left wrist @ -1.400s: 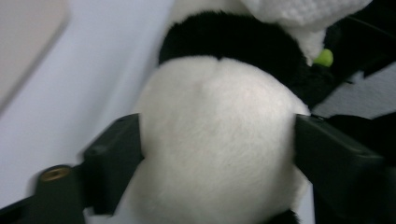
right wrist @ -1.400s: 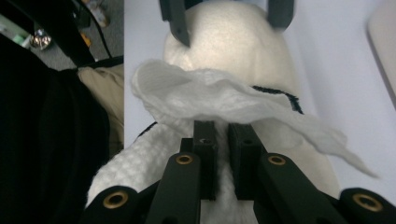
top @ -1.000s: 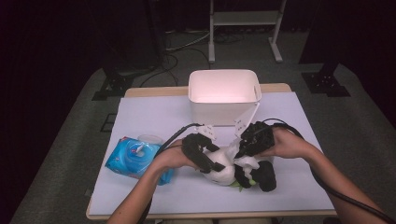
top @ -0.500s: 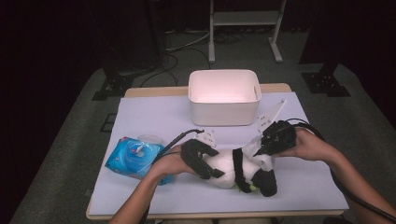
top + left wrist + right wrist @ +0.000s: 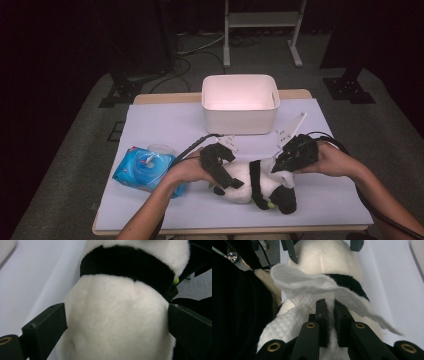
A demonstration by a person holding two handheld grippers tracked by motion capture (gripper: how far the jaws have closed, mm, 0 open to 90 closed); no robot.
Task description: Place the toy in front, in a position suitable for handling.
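- The right gripper (image 5: 328, 322) has its jaws pinched together on a white wet wipe (image 5: 312, 287), whose loose flap drapes over the plush panda (image 5: 252, 182); in the high view this gripper (image 5: 295, 152) sits at the panda's end nearest the person's right hand (image 5: 332, 161).
- The left gripper (image 5: 115, 322) has just been opening its jaws, which now stand wide to either side of the panda's white body (image 5: 117, 322); the pads sit beside the fur rather than pressing into it. Seen from above, this gripper (image 5: 220, 165) lies across the panda's opposite end.
- The panda lies on its side on the pale table mat (image 5: 165, 125), near the edge closest to the person, with a black band (image 5: 127, 262) round its middle.
- Beyond the panda stands a white bin (image 5: 240, 102), apart from it.
- Beside the panda, past the left hand (image 5: 187, 170), lies a blue wipes pack (image 5: 142, 169).
- Handling, as a judgement: the panda looks soft, light and squashy, so it should yield under the jaws and may roll; a broad hold across the body would steady it best.
- The wipe is thin and limp; a pinch at a bunched fold looks the safest hold.
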